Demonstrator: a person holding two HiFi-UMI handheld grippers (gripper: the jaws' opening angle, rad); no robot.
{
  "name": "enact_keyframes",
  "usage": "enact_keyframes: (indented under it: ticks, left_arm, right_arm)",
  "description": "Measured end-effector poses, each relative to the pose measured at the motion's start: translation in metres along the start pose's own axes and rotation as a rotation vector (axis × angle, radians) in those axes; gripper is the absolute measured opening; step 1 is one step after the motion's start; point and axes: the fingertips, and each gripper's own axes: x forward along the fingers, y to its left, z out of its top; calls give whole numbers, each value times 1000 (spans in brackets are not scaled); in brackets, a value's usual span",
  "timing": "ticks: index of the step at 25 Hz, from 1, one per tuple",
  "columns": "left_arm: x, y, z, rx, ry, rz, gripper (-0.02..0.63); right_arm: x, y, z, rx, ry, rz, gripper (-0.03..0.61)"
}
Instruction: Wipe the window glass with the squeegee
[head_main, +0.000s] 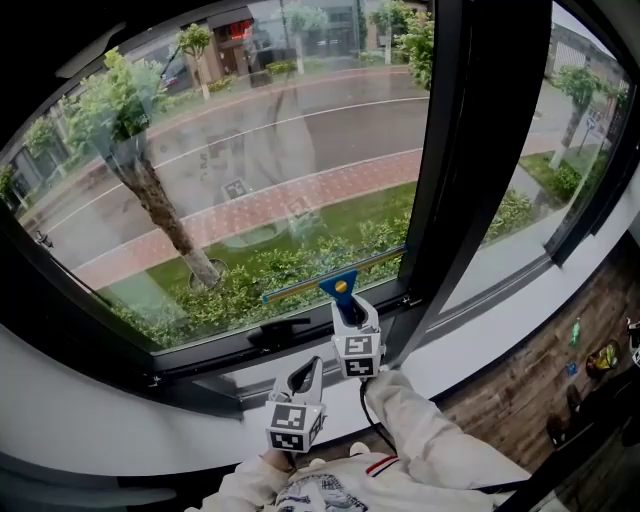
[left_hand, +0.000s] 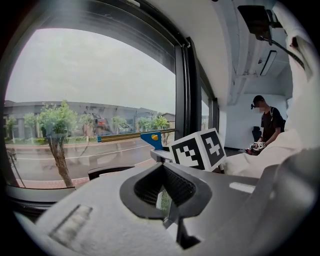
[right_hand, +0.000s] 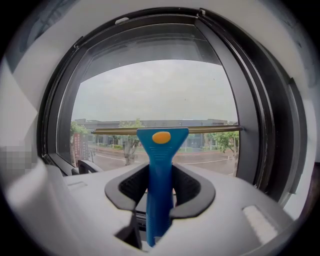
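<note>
The right gripper (right_hand: 160, 197) was shut tight on the handle of the blue plastic squeegee (right_hand: 162, 150) with the long yellow metal blade. The handle stood straight up between the jaws. In the head view the squeegee (head_main: 338, 284) sat low on the big clear window glass (head_main: 250, 150), near the bottom right corner of that pane. It was just above the black window frame (head_main: 200, 352). The blade lay almost level and tipped a little along the bottom edge. I could not tell for sure if the blade was pressed on the glass. The left gripper (left_hand: 167, 202) had its jaws close together with nothing in them. It hung lower down, apart from the glass, beside the right gripper (head_main: 348, 308). The left gripper (head_main: 305, 377) had no job in this step, so it was best kept out of the way. To wipe well, the whole blade should press flat on the glass. It should move in one smooth, straight pull with the same push all along. The grip on the handle should be firm, so the blade does not twist or skip.
</note>
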Motion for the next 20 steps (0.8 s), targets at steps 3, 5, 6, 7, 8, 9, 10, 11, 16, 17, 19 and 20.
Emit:
enact_keyframes:
  ticks: [3,5,6,7,8,9,10,11,16,17,19,20]
  left_arm:
    - [-1,0,-1,-2,3,0,0]
    - [-1,1,-2,-5,7,3,2]
    - [-1,1,-3,-6,11,4,2]
    - [0,2,-5,-8,14,5,2]
    - [0,2,-6,-10,18,5,2]
    - [0,2,-8,-12,20,5,2]
    - [1,3,-9,-14,23,6,2]
    - [1,3,-10,-17,24,6,2]
    - [2,2,-14,-23,33,7,2]
    - [2,2,-15,-23,35,6,2]
    - [2,1,-15,-22,37,7,2]
    - [1,1,-15,-21,37,9,2]
  right_arm:
    - [-2,-1,-9,3,22,-3,138]
    - [-3,-1,-14,2,35,-6,139]
    - [-3,-2,-17,0,43,-8,140]
    - [-3,-2,-20,-4,50,-10,140]
    - [-4,-2,-23,-8,57,-12,140]
    - [-4,-3,-26,-11,64,-14,139]
    - [-4,-3,-29,-14,71,-16,140]
    - [-5,-3,-32,-17,78,-18,140]
    - [-6,-2,-43,-25,106,-21,140]
    - [-6,-2,-45,-26,110,-21,140]
    - [-6,-2,-46,-26,115,-22,140]
    - [-7,-2,-46,-26,114,-23,140]
